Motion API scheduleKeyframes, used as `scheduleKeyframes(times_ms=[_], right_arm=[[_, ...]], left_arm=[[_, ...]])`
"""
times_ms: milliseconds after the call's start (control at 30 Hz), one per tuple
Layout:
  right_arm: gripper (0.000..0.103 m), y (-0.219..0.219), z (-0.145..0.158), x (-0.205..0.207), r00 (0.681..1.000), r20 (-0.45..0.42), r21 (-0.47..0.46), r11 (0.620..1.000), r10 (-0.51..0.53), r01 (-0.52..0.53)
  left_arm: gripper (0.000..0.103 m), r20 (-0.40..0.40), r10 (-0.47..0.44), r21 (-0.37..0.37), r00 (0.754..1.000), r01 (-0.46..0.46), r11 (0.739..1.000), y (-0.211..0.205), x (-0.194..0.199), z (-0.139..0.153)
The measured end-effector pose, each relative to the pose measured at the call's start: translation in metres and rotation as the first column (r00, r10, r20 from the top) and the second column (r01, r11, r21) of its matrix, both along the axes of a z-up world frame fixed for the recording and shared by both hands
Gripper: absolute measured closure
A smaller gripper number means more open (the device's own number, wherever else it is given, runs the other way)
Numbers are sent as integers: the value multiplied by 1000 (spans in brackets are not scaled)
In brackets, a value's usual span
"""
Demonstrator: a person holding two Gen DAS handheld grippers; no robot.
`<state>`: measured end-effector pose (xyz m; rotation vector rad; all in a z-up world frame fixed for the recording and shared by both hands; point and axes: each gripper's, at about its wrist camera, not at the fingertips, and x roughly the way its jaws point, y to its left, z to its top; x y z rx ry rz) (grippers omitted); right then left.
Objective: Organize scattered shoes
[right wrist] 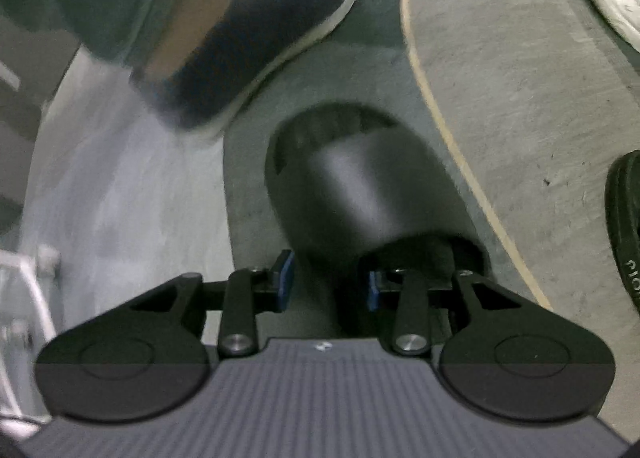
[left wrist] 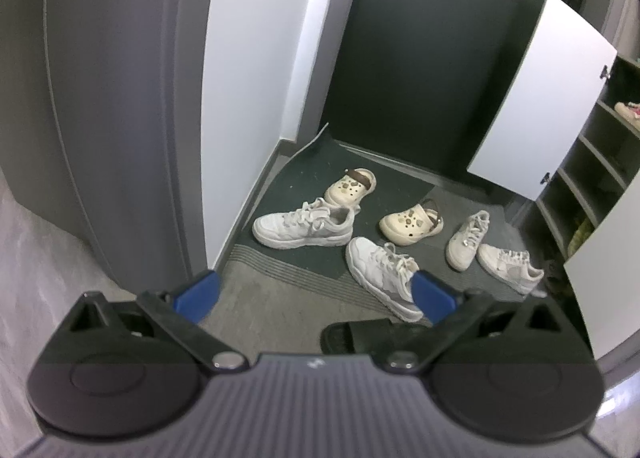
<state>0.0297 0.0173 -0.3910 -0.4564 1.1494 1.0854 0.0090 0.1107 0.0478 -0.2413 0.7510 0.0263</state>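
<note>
Now, low in the right wrist frame, the right gripper (right wrist: pixel 330 282) is narrowly closed on a black slide sandal (right wrist: pixel 356 190) over the floor, while the left gripper (left wrist: pixel 316 294) hangs wide open and empty; the next move, I judge, is carrying it to the shoe cabinet (left wrist: pixel 592 178).
</note>
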Motion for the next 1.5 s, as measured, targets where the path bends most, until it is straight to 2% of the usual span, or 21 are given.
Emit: scheduleKeyframes(times_ms=[167,233,367,400,433,533,633,767,833,900,933,1067,1200,1267,1333,1367,1433,1500], right_arm=[[70,1,-1,-2,990,-18,15,990,-137,137],[78,-3,3,1,978,-24,24,978,-209,209],[86,-14,13,12,926,-5,45,925,-378,378],[86,-19,18,16,902,6,57,900,-432,431],[86,-27,24,21,858,16,71,856,-514,512],[86,-55,36,32,671,12,117,668,-741,735],[86,-74,40,32,540,45,116,541,-841,833],[86,-90,38,32,430,75,103,436,-900,894],[86,-104,31,36,355,68,74,359,-932,930],[86,-118,21,38,301,54,40,303,-952,952],[86,-124,14,38,285,55,21,287,-957,958],[85,-136,-3,39,276,84,-16,275,-958,961],[82,-142,-11,44,256,65,-30,254,-965,967],[78,-144,-13,44,238,57,-58,235,-970,970],[75,-153,-17,44,203,4,-121,201,-979,972],[73,-159,-17,42,181,-29,-149,184,-983,972],[45,-167,-10,37,135,-39,-160,139,-990,977],[35,-170,3,29,105,-24,-167,107,-994,980]], left_arm=[[0,3,11,-12,1000,-11,1000,0,-1,1],[0,6,11,-19,1000,-11,1000,-1,-2,1],[0,8,7,-29,1000,-6,1000,-4,-4,2],[0,6,5,-32,1000,-5,999,-5,-4,1],[0,4,2,-35,1000,-2,999,-6,-5,1],[0,1,-4,-38,1000,4,999,-9,-7,0],[0,-3,-9,-37,1000,9,999,-11,-8,-2],[0,-6,-19,-35,1000,18,999,-10,-12,-3],[0,-7,-14,-30,1000,14,999,-8,-12,-4],[0,-9,-10,-24,1000,9,1000,-7,-12,-5],[0,-10,-8,-21,1000,7,1000,-6,-12,-5],[0,-19,-1,-12,1000,1,1000,-4,-9,-7],[0,-19,-9,-3,1000,9,1000,-8,-7,-7],[0,-19,-20,2,1000,21,1000,-11,-6,-8],[0,-18,-34,7,999,34,999,-16,-5,-8],[0,-17,-41,11,999,42,999,-19,-4,-8],[0,-10,-55,12,998,55,998,-23,-5,-8],[0,0,-69,22,998,69,997,-30,-5,-8]])
